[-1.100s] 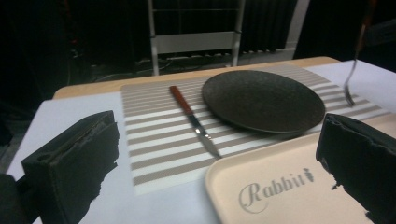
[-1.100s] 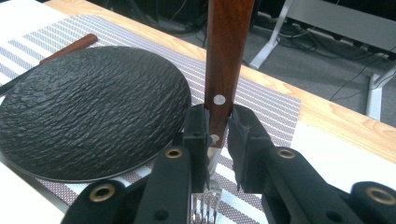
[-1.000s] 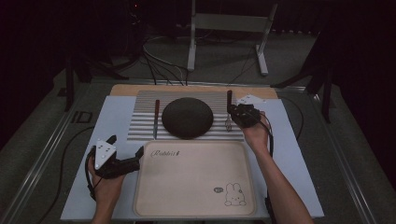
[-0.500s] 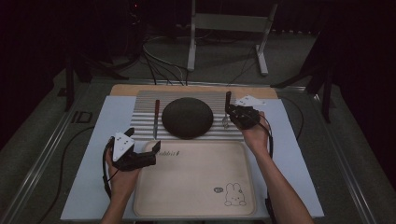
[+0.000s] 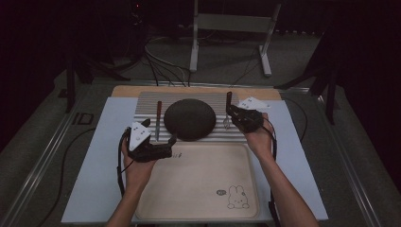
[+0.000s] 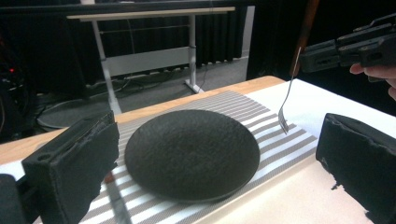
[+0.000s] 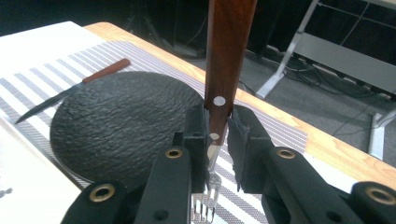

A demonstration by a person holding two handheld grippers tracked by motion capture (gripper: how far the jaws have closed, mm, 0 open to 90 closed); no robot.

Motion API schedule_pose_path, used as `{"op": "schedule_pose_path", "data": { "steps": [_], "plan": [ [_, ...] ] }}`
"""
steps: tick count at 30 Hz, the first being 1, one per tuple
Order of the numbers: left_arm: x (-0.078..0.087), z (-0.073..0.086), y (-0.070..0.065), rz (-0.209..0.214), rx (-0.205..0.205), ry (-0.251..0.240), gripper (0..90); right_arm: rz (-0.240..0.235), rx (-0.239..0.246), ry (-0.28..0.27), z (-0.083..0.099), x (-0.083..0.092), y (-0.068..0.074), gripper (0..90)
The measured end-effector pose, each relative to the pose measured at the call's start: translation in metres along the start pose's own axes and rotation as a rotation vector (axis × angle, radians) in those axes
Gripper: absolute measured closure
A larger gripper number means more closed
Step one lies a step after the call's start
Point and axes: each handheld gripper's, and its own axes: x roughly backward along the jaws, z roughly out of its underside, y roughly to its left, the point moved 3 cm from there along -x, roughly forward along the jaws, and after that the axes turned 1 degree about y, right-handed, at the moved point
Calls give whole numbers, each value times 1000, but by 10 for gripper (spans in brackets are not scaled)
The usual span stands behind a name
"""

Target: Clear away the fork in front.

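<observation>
Right gripper clamps a fork, lifted tines-down just right of the dark plate on the striped mat; left gripper, wide open, empty, faces the plate; judged next: lowering the fork onto the tray.

The left gripper has moved from the table's left edge toward the dark plate.

Striped mat crowded: black plate at centre, knife just left of it, fork held upright right of it. Tray surface was seen unobstructed.
</observation>
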Motion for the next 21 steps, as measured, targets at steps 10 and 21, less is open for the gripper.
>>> {"op": "schedule_pose_path", "data": {
  "steps": [10, 21],
  "plan": [
    [-24, -14, -13, 35, -3, 1, 0, -31, 31, -34, -3, 13, 14, 778],
    [-44, -34, -32, 72, -10, -17, 21, -73, 74, -72, -6, 27, 35, 777]
  ]
}}
